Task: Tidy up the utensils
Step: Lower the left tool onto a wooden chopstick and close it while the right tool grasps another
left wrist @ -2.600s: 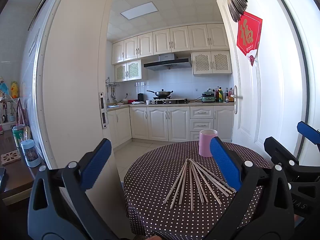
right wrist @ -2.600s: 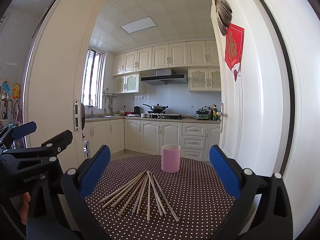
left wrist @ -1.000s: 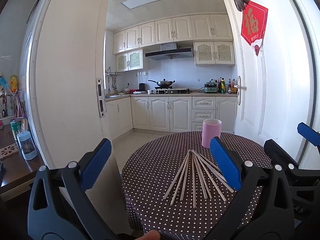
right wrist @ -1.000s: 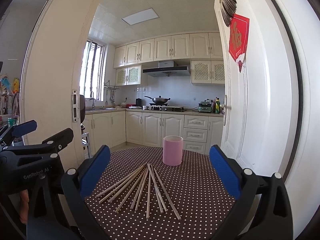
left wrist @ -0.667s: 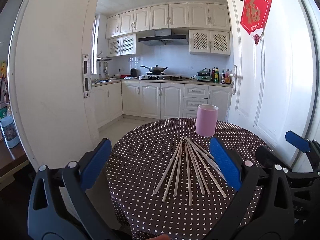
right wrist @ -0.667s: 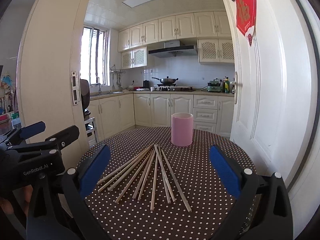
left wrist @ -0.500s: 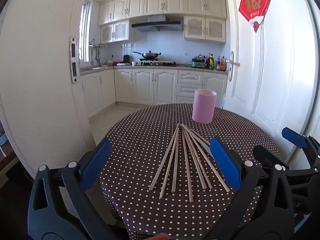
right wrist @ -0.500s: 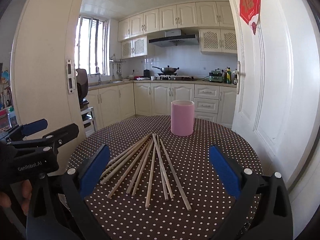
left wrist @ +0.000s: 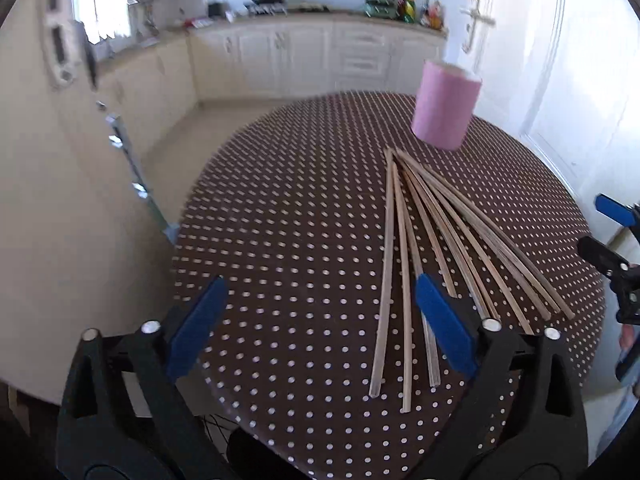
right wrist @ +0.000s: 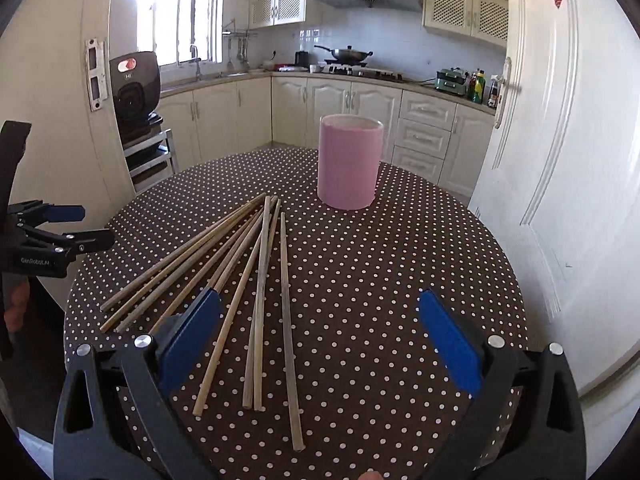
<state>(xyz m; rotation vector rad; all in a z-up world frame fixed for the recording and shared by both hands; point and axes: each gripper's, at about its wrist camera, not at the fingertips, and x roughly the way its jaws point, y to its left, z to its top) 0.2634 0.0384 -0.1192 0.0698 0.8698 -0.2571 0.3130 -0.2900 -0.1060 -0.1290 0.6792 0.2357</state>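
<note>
Left wrist view, chopsticks (left wrist: 436, 240): we see them fanned flat on the dotted tablecloth (left wrist: 288, 208), long axes running from us toward the pink cup (left wrist: 446, 104); far tips bunch together just short of the cup, near ends spread wide.
Left wrist view, cup: upright beyond the fan's narrow end; we cannot see inside it here.
Left wrist view, left gripper (left wrist: 320, 320): jaws wide and closing, nothing between the blue pads; its right pad hangs over the leftmost sticks.
Left wrist view, right gripper (left wrist: 612, 240): at the frame's right edge beside the table; we cannot tell its state here.
Right wrist view, chopsticks (right wrist: 256, 280): same fan, converging tips pointing at the cup (right wrist: 349, 162), spread ends toward us and to the left.
Right wrist view, cup: upright, open-topped, apart from the tips; its contents are hidden from us.
Right wrist view, right gripper (right wrist: 320, 332): released, pads wide apart, empty, above the near ends.
Right wrist view, left gripper (right wrist: 76, 226): held at the left, off the table's edge.
</note>
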